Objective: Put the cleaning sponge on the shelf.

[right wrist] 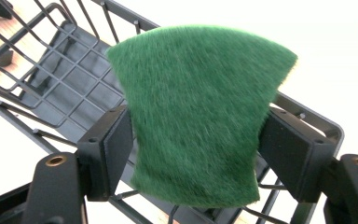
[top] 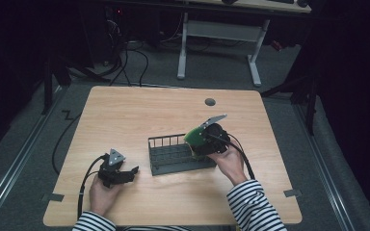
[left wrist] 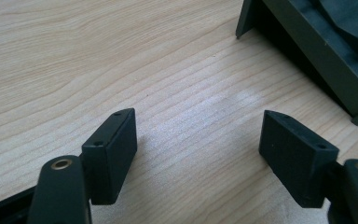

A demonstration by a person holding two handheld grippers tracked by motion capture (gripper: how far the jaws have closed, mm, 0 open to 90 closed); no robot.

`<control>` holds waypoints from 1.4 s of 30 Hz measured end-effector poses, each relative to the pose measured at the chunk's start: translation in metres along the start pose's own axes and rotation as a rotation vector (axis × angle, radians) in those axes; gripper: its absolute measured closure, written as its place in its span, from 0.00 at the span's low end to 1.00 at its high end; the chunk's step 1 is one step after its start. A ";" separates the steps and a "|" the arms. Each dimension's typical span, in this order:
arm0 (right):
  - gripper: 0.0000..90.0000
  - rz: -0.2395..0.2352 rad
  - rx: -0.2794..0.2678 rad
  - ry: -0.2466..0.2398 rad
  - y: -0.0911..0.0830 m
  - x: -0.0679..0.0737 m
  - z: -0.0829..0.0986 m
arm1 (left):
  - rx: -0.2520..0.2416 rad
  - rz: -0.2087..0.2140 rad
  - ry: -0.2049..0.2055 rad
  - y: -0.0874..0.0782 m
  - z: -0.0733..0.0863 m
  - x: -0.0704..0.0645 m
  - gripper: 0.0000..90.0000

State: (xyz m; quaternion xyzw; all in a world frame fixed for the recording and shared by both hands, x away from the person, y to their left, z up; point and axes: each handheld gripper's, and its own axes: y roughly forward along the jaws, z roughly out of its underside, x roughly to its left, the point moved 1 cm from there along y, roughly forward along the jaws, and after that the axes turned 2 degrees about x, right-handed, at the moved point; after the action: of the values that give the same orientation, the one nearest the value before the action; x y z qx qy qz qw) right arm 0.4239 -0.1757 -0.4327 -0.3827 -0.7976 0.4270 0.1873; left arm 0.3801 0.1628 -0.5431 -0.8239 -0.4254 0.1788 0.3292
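Sponge (right wrist: 200,112) is pinched in my right gripper (right wrist: 196,154), above the right end of the basket (right wrist: 70,79). I squeeze it so it bends. It might pop out and miss. My left gripper (left wrist: 198,149) sits wide open, empty, near the table's (top: 125,110) front edge.

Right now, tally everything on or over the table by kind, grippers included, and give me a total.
Grippers: 2, the left gripper open over the bare table, the right gripper shut on the sponge.
Green sponge: 1, held above the rack.
Dark wire rack: 1.
Total: 4.
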 end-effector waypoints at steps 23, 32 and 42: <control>0.30 0.035 -0.115 0.075 -0.049 -0.027 0.021 | 0.000 0.000 -0.001 0.000 0.000 0.000 0.31; 0.31 0.047 -0.169 0.127 -0.073 -0.041 0.034 | 0.000 -0.001 -0.001 0.000 0.000 0.000 0.31; 0.32 0.076 -0.196 0.157 -0.093 -0.049 0.046 | 0.000 -0.001 -0.001 0.000 0.000 0.000 0.31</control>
State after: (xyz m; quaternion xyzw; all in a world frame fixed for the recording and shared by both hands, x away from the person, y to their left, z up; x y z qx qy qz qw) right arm 0.3844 -0.2702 -0.3812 -0.4613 -0.8033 0.3225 0.1948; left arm 0.3799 0.1628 -0.5431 -0.8237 -0.4258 0.1789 0.3291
